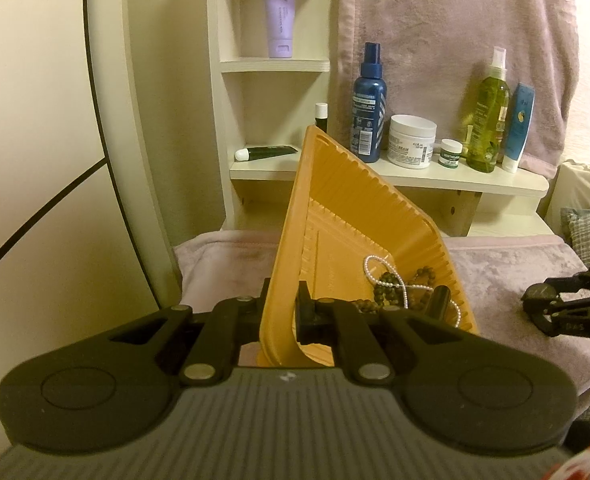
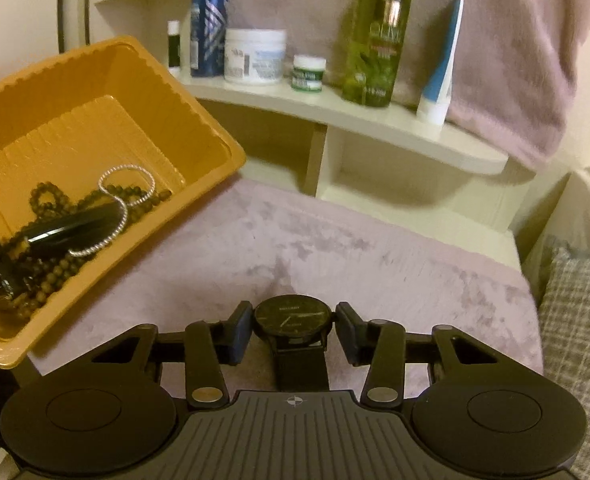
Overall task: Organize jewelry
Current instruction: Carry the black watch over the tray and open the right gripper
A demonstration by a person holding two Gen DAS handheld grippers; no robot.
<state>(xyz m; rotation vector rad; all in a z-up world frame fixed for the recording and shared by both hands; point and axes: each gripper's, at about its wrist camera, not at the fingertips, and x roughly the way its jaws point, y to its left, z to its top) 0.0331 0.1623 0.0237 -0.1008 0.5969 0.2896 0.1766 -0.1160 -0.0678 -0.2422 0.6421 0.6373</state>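
Note:
An orange ribbed tray (image 1: 335, 200) is held tilted, one corner high, with my left gripper (image 1: 284, 300) shut on its near rim. Inside it lie a white pearl string (image 1: 375, 264), dark brown bead bracelets (image 1: 389, 280) and a glossy black cylinder (image 1: 439, 300). In the right wrist view the tray (image 2: 95, 80) is at the left, with the pearl string (image 2: 127, 176) and beads (image 2: 47, 200) in its low corner. A black watch (image 2: 293, 314) lies flat on the mauve cloth (image 2: 335, 240), between the fingers of my right gripper (image 2: 294, 326). The jaws flank its case, with a small gap at the right pad.
A cream shelf unit (image 2: 375, 120) behind the cloth carries a blue spray bottle (image 1: 369, 100), a white cream jar (image 1: 411, 140), a small green-labelled jar (image 2: 309, 72), a green bottle (image 2: 375, 32) and a blue-white tube (image 2: 443, 72). A checked cushion (image 2: 575, 320) lies at the right.

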